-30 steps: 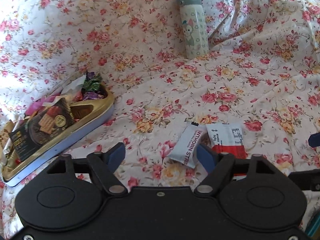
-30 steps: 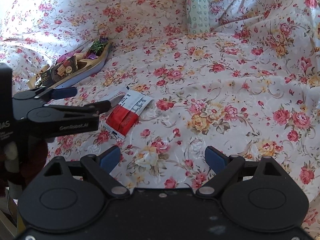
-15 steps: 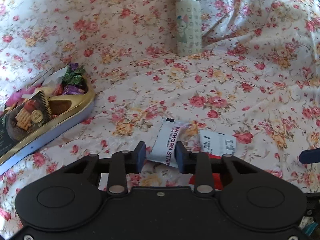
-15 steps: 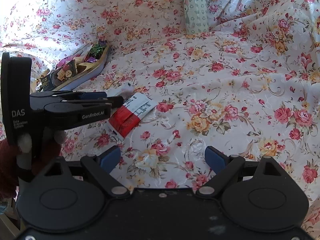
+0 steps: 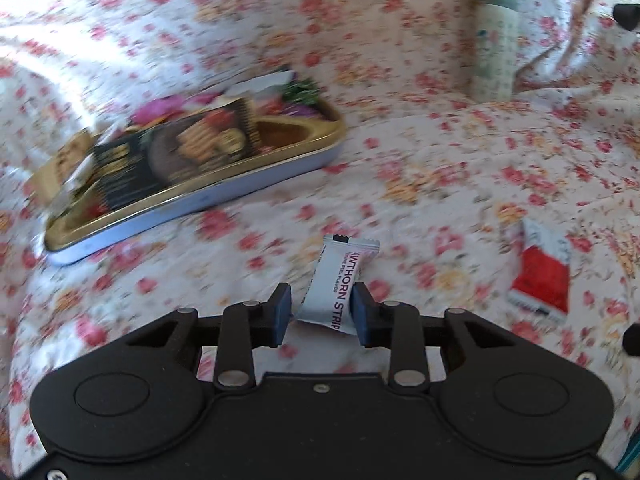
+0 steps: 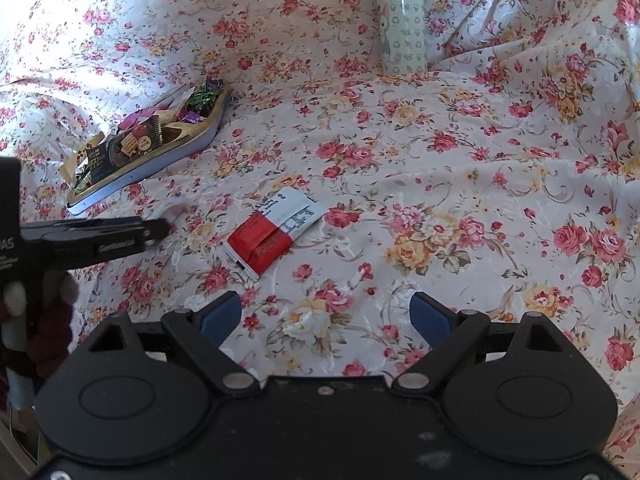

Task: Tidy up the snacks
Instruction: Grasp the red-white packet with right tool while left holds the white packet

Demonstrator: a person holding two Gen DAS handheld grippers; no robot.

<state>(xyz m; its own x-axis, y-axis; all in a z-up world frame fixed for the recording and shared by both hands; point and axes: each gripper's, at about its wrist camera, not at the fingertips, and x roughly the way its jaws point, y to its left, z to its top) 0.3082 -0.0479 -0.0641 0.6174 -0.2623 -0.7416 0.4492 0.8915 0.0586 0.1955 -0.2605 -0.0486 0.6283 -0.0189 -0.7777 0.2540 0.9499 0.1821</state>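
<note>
My left gripper [image 5: 320, 296] is shut on a white hawthorn strip packet [image 5: 340, 276] and holds it just above the floral cloth. To its upper left lies a gold tin [image 5: 224, 196] with a pale blue wall, filled with a dark biscuit pack and wrapped sweets. A red and white snack packet [image 5: 540, 276] lies on the cloth to the right. In the right wrist view, the left gripper [image 6: 160, 230] reaches in from the left, between the tin [image 6: 160, 160] and the red and white packet [image 6: 276, 228]. My right gripper [image 6: 326, 316] stands open over bare cloth, nothing between its fingers.
A pale bottle with a green lid [image 6: 402, 28] stands upright at the back, also blurred in the left wrist view [image 5: 494, 40]. The floral cloth [image 6: 480, 184] is wrinkled and rises in folds at the back right. A hand [image 6: 40, 320] holds the left gripper's handle.
The left gripper's jaws closed on the white packet, then carried it left toward the tin, away from the red and white packet. The right gripper stayed put.
</note>
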